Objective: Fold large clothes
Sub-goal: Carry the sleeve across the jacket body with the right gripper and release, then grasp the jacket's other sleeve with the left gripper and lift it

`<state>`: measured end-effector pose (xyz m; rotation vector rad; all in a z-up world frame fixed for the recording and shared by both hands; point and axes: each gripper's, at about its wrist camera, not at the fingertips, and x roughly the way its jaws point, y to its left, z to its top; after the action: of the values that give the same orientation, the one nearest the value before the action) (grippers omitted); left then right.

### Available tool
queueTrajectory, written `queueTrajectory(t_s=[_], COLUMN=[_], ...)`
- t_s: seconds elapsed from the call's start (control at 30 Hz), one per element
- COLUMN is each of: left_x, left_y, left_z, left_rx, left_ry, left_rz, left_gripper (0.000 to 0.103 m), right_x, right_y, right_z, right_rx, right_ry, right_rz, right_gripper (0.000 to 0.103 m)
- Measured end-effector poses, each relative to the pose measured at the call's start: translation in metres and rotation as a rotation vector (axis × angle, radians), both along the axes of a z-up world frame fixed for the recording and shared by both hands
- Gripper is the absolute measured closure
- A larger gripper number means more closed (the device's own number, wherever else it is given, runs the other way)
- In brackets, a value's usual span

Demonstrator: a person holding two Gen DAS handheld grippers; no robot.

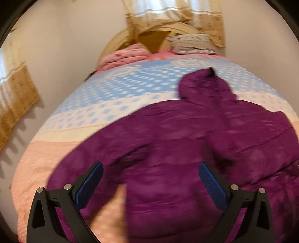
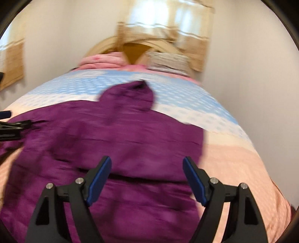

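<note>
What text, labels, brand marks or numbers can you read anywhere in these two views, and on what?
None can be read.
Purple hooded jacket: no tag, logo or print shows; the surface is motion-blurred.
Bedspread: only a dotted pattern, no words.
Patterned pillow: markings too blurred to tell whether any are letters.
Left gripper and right gripper: no markings visible.

A bed (image 1: 78,104) fills the room, its cover patterned in blue, white and peach. At its far end stand an arched wooden headboard (image 1: 149,37), a pillow (image 1: 192,44) and a folded pink blanket (image 1: 123,56) — plain pale walls (image 1: 65,46) behind. Tan curtains (image 1: 168,13) glow with daylight.
</note>
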<state>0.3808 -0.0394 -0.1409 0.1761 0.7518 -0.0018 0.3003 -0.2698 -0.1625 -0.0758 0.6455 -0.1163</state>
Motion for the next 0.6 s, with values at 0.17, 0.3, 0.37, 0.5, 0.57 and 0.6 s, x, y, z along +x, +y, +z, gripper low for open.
queueTrajectory(t_s=[0.17,0.3,0.37,0.5,0.57,0.6], left_x=[0.021,0.033,0.041,0.036,0.035,0.036], left_y=[-0.056,-0.08,-0.082,-0.07,-0.06,-0.055], left_z=[-0.015,-0.038,-0.052,-0.049,-0.045,-0.043], left_rx=[-0.062,-0.045,-0.078,-0.095,-0.093,-0.097], left_ry=[0.068,0.104,0.174,0.112,0.089,0.08], left_rz=[-0.083,-0.13,-0.151,-0.134,-0.109,-0.102], left_gripper=[0.001,0.043,0.088,0.091,0.093,0.093], right_x=[-0.013,-0.021,-0.024,-0.031,-0.039,-0.043], right_y=[-0.03,-0.049,-0.055,-0.06,-0.056,-0.052], right_z=[-0.04,-0.049,-0.05,-0.056,-0.058,-0.058], right_rx=[0.015,0.119,0.163,0.23,0.223,0.213], right_ry=[0.028,0.035,0.03,0.055,0.051,0.044], right_rz=[-0.044,-0.067,-0.092,-0.126,-0.144,-0.147], right_gripper=[0.022,0.021,0.016,0.016,0.016,0.016])
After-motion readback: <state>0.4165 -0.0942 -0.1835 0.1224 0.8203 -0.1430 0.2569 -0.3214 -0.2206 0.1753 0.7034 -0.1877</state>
